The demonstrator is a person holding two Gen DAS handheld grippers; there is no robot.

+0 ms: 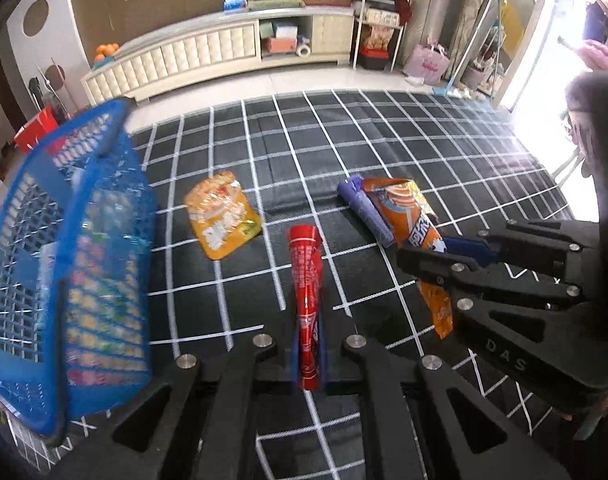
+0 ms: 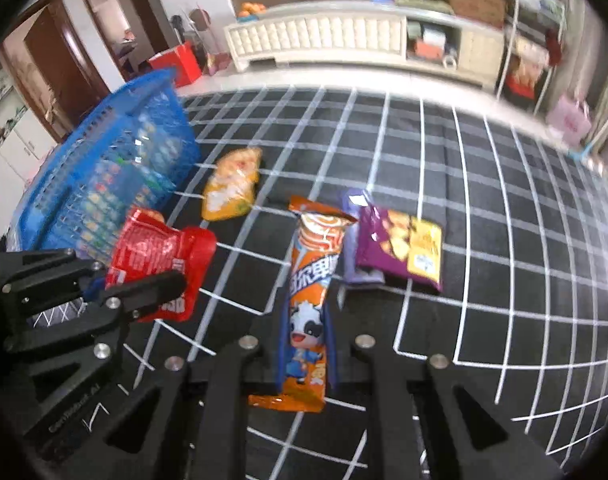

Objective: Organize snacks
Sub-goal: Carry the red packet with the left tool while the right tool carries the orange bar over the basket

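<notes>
Between the blue pads of the left gripper point(image 1: 309, 354) stands a red snack packet point(image 1: 307, 300), clamped edge-on and lifted above the black mat with white grid lines point(image 1: 444, 152), while the right gripper point(image 2: 307, 354) is closed on an orange packet point(image 2: 310, 292) printed with a cartoon cow and Chinese characters which I cannot read. On the mat, a yellow pouch point(image 1: 222, 216) lies left of the grippers, near the blue basket point(image 1: 32, 264) at the far left, and a purple chip bag point(image 2: 400, 246) lies just right of the orange packet. Letters "DAS" are seen on the right gripper's black body.
</notes>
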